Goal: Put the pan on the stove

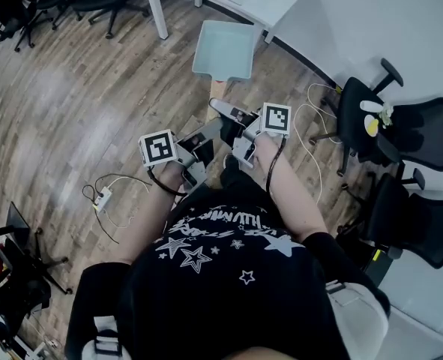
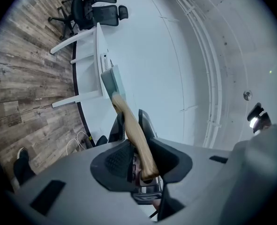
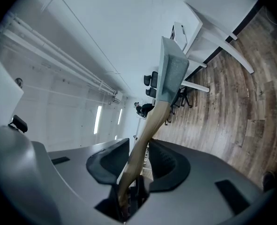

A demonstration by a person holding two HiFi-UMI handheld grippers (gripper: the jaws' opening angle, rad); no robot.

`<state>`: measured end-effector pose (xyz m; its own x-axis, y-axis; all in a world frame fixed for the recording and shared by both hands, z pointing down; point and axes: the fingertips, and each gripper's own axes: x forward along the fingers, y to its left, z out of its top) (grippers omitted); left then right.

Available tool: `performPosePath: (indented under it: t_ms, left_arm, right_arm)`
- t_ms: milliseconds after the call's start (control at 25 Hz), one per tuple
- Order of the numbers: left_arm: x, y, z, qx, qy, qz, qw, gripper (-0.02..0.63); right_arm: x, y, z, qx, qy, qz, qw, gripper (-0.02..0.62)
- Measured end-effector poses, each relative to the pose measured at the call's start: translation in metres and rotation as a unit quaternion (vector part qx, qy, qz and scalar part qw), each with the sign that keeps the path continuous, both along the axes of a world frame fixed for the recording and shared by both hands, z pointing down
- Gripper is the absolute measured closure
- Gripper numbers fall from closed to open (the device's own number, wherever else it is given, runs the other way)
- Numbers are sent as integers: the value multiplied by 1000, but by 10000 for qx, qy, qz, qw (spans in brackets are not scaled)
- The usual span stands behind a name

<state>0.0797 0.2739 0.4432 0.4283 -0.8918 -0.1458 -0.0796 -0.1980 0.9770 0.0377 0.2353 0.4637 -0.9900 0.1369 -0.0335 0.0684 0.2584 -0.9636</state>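
Pan (image 1: 222,49) is square, pale blue-grey and shallow, with a wooden handle (image 1: 218,90). It is in the air over the plank floor (image 1: 71,88), out in front of the person and near the corner of the white desk (image 1: 296,2), resting on nothing. Both tools are on the handle. The left gripper (image 2: 130,123) has its jaws narrowed onto the wood near the butt end, pads pressing both sides. The right gripper (image 3: 139,149) takes the same handle with its jaws set a little wider, and the wood runs slantwise between them and down into the throat. In the head view the two tools sit close together, right one (image 1: 225,111) nearer the pan, left one (image 1: 206,137) behind it. No stove shows in any view. Handling judgement: the body is stiff and rigid with nothing fragile about it, and its weight hangs far out from the grip, so it will want to droop or twist. The smooth, rounded wood may roll between the pads. A two-point hold along the handle looks right, and the pan should be kept level.
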Motion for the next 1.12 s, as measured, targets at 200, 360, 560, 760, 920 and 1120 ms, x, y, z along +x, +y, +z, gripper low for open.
performPosePath:
  t_ms: [200, 360, 560, 760, 920, 1120]
  left_arm:
    - [3, -9, 3, -15, 24, 11, 10000, 483]
    - [-1, -28, 8, -143, -12, -35, 9999, 483]
    - [-11, -68, 10, -183, -122, -162, 9996, 483]
    - [-22, -124, 11, -248, -200, -257, 9992, 483]
    - [-32, -173, 12, -283, -287, -326, 9987, 483]
    - [-47, -232, 10, -296, -273, -406, 9984, 483]
  right_arm:
    - [4, -9, 2, -76, 10, 10, 10000, 466]
    - [0, -28, 7, -52, -18, -73, 10000, 466]
    - [-11, -66, 7, -173, -103, -205, 9996, 466]
    - [-23, -122, 8, -48, -105, -373, 9992, 465]
    - [-32, -170, 7, -39, -157, -446, 9989, 466]
    - [-49, -228, 6, -43, -139, -530, 9985, 465]
